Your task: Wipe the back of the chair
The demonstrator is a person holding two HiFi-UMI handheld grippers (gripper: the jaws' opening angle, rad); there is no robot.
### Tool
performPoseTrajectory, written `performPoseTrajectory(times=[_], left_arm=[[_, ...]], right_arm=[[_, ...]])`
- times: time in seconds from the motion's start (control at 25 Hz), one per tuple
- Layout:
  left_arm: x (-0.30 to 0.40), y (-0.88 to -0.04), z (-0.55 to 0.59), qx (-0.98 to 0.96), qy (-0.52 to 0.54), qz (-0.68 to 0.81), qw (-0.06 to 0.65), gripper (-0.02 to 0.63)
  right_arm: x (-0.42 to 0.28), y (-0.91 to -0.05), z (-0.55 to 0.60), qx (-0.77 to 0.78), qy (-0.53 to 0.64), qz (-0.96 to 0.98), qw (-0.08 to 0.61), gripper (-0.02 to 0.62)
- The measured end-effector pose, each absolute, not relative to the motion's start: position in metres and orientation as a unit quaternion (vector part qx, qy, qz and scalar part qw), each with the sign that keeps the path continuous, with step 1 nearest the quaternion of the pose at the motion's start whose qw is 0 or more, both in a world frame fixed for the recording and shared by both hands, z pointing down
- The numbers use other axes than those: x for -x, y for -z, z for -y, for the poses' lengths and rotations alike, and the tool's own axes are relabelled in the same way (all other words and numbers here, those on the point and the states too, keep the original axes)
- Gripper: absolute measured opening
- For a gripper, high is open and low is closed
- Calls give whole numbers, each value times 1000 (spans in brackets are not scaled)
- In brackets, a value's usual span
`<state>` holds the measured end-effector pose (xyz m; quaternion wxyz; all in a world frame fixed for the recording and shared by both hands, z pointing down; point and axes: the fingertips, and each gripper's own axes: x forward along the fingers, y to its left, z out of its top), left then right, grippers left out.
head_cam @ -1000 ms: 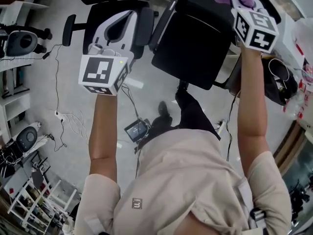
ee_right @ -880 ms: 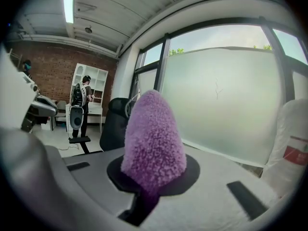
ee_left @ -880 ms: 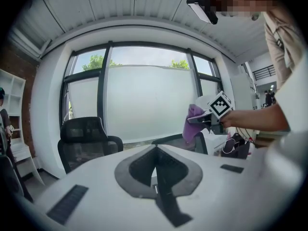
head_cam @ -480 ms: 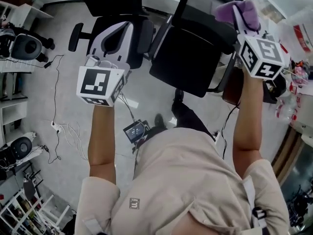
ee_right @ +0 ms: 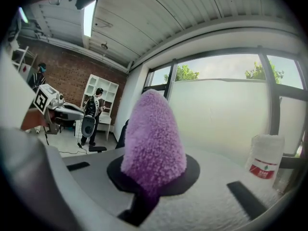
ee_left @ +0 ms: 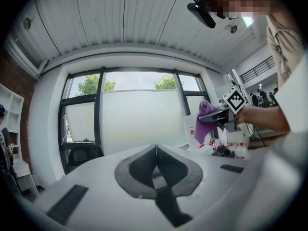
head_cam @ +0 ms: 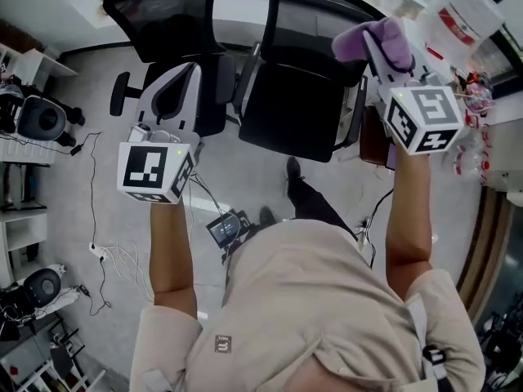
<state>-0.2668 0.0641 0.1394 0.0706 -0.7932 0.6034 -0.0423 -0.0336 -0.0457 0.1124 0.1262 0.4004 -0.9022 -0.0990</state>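
My right tongs (head_cam: pixel 372 46) are clenched on the purple cloth (head_cam: pixel 382 41); in the right gripper view the cloth (ee_right: pixel 154 138) stands up fluffy between the jaws and hides their tips. My left tongs (head_cam: pixel 193 68) are closed on nothing; in the left gripper view the jaws meet in a thin line at the tip (ee_left: pixel 155 147), with only the window (ee_left: pixel 134 109) beyond them.

From the head view two black chairs stand on the floor ahead of me. The chair (head_cam: pixel 298 88) lies between my two arms, its back (head_cam: pixel 319 2) at the far side, towards the window wall; the other chair (head_cam: pixel 163 11) stands just to its left, and my left tongs hang over that one's seat. The cloth is up at the right edge of the chair, near the back's right side and above the armrest; whether it touches the chair I cannot tell.

A white jug (head_cam: pixel 462 15) with a red label stands to the right of the cloth; it shows too in the right gripper view (ee_right: pixel 264 158). From the left gripper view I see my right hand (ee_left: pixel 255 114) holding the cloth (ee_left: pixel 204 124) out to the side, well apart from the left tongs.
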Motion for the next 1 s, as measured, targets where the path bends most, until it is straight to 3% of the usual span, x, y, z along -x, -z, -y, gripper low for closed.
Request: performPoseTrajectory(times=[0.64, 1.0], left_arm=[[199, -75, -166, 810, 33, -576, 106, 6], [135, -90, -175, 822, 53, -561, 82, 6]], right_arm=[[-19, -79, -107, -376, 105, 915, 106, 21], [-69, -98, -138, -352, 64, 928, 107, 17]])
